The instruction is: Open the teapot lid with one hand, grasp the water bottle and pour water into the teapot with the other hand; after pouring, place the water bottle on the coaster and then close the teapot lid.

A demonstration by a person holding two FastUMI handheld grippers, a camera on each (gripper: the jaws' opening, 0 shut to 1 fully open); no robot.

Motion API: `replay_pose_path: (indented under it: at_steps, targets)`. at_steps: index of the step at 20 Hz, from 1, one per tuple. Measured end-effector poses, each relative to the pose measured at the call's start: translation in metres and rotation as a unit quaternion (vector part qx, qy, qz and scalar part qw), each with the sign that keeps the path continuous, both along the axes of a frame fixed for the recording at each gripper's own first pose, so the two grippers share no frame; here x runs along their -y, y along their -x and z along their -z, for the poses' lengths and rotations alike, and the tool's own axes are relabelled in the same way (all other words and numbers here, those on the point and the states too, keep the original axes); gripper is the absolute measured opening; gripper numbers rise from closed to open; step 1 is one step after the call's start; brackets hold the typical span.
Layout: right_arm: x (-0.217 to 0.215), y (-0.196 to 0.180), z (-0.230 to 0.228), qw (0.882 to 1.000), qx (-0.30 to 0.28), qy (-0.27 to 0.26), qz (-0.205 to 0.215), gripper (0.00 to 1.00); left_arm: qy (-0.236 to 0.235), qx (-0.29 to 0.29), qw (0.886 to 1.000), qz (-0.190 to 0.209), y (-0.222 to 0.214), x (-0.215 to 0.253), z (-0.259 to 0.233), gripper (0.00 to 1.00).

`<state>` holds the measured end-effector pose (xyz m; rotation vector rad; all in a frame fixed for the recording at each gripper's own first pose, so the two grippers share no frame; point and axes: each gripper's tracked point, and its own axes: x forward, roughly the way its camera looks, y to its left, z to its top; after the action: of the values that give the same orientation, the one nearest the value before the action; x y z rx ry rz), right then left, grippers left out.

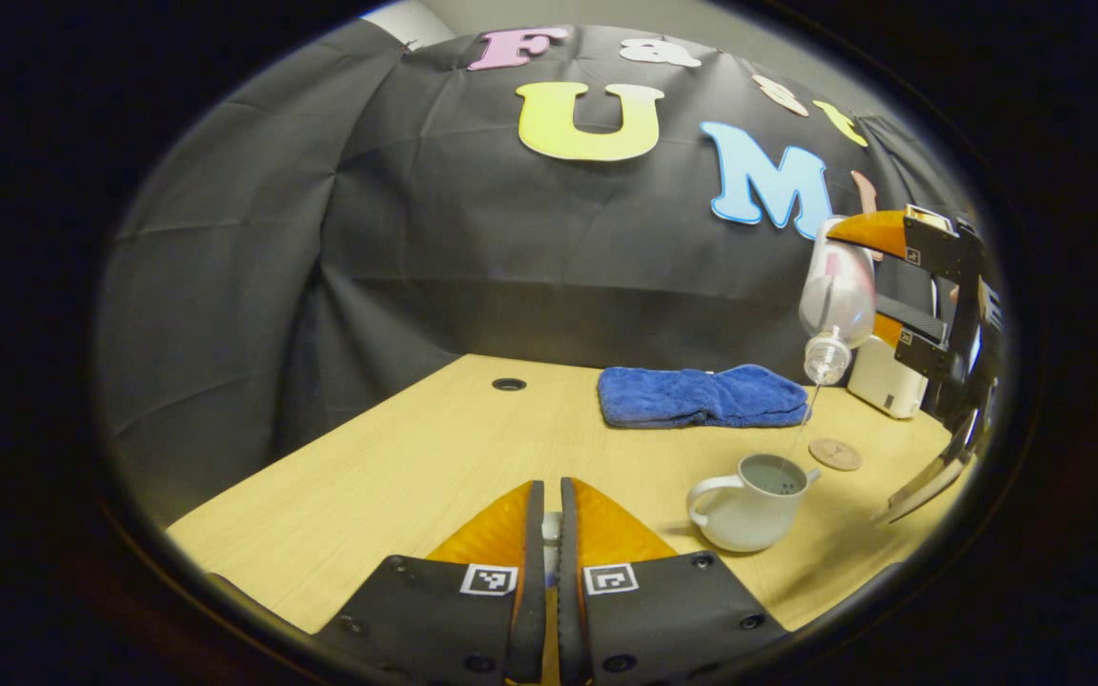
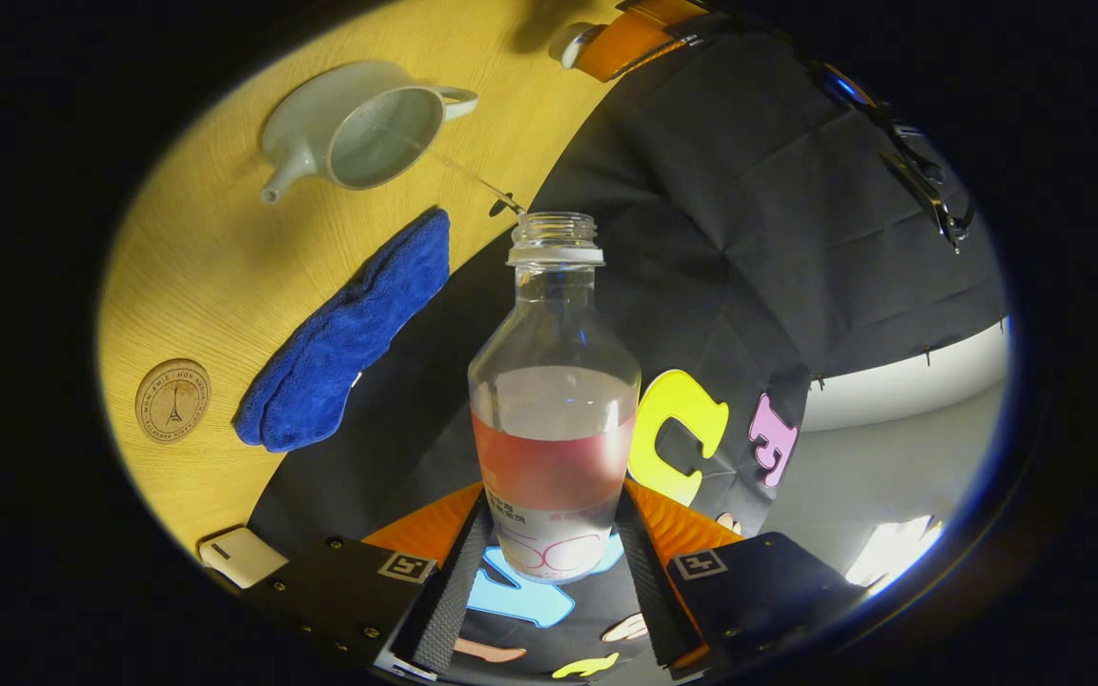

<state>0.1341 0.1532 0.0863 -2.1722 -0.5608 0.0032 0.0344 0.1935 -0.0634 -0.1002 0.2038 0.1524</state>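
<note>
The clear water bottle [image 2: 554, 381], uncapped and wearing a pink label, is tipped mouth-down with my right gripper [image 2: 554, 495] shut on its body. A thin stream of water [image 1: 804, 424] falls from its mouth into the white teapot [image 1: 749, 510], which stands open on the wooden table. In the left gripper view the bottle [image 1: 835, 300] and right gripper [image 1: 868, 281] hang above and right of the pot. My left gripper [image 1: 551, 488] is shut on a small white piece, the teapot lid [image 1: 551, 534], held left of the pot. The round wooden coaster [image 1: 835, 453] lies behind the pot.
A folded blue towel [image 1: 701, 396] lies at the back of the table [image 1: 396, 476], near the black cloth wall. A small white box [image 1: 884, 379] stands at the back right by the coaster. A round cable hole [image 1: 509, 384] sits at the back left.
</note>
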Motion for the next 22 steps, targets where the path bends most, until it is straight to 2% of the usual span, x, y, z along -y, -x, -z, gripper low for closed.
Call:
replay_pose_path:
  at_steps: [6,10,12,16,18,20,22]
  targets:
    - [0.000,-0.001,0.003,1.000,-0.010,0.001,0.001,0.75,0.002,0.001,1.000,-0.002,0.001,-0.001,0.000,0.12]
    - [0.022,-0.009,0.018,0.996,-0.047,-0.069,0.021,0.76,0.007,0.004,1.000,0.001,0.003,0.002,0.000,0.12]
    - [0.036,-0.013,0.034,0.988,-0.083,-0.131,0.028,0.76,0.008,0.006,1.000,0.003,0.000,0.004,-0.002,0.12]
    - [0.048,-0.010,0.067,0.951,-0.159,-0.265,0.031,0.76,0.010,0.008,1.000,0.009,-0.004,0.013,-0.003,0.12]
    - [0.045,-0.011,0.080,0.923,-0.204,-0.326,0.037,0.76,0.010,0.012,1.000,0.013,-0.005,0.017,-0.006,0.12]
    - [0.042,-0.009,0.096,0.879,-0.261,-0.398,0.041,0.76,0.010,0.016,1.000,0.017,-0.006,0.022,-0.013,0.12]
    - [0.043,-0.011,0.103,0.826,-0.306,-0.471,0.045,0.76,0.007,0.020,1.000,0.020,-0.006,0.025,-0.018,0.12]
